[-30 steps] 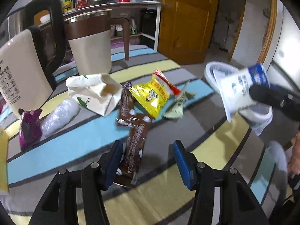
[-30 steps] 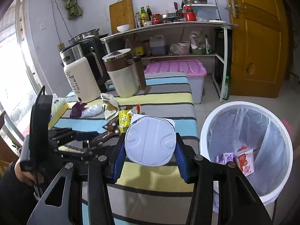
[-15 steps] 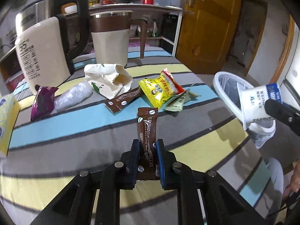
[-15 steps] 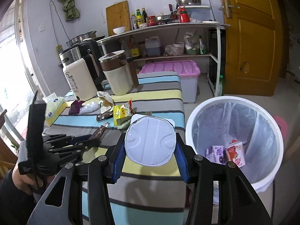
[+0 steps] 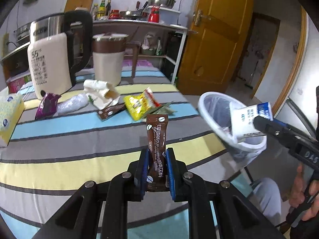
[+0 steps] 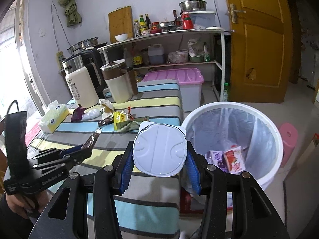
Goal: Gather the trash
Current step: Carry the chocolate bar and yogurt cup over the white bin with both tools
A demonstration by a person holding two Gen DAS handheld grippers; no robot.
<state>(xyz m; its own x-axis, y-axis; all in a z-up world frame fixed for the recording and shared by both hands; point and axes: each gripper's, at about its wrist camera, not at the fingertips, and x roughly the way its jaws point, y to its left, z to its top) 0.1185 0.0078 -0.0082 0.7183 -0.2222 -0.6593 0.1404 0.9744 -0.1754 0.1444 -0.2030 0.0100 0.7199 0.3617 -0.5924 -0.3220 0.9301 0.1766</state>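
The left tongs (image 5: 157,160) are closed on a brown coffee sachet (image 5: 157,137), their blue pads pinching its lower half. The sachet stands upright between them, its top end sticking out well past the tips, lifted clear of the striped table (image 5: 59,139). In the right wrist view the same sachet (image 6: 92,139) pokes out of the left tongs (image 6: 87,146) at a slant above the cloth, with a hand (image 6: 22,207) gripping the handle below.

The right tongs (image 6: 159,160) grip a white plastic cup (image 6: 159,149), pads pressed on its two sides, its foil-sealed end facing the camera. From the left wrist view the cup (image 5: 247,119) lies on its side in the right tongs (image 5: 257,122), in front of the bin's mouth.

The white bin (image 6: 267,119), lined with a clear bag, stands on the floor just beside the table's edge, to the right of the cup. Small cartons (image 6: 227,158) lie at its bottom.

Farther out on the table more trash lies in a loose row: a second brown sachet (image 5: 110,111), a yellow snack wrapper (image 5: 139,105), a green wrapper (image 5: 163,110), a crumpled white paper bag (image 5: 99,92), a clear plastic bag (image 5: 72,104) and a purple wrapper (image 5: 46,105). Behind them stand a cream kettle (image 5: 49,63) and a brown-topped jug (image 5: 108,61); a tissue box (image 5: 9,115) sits at the left edge.
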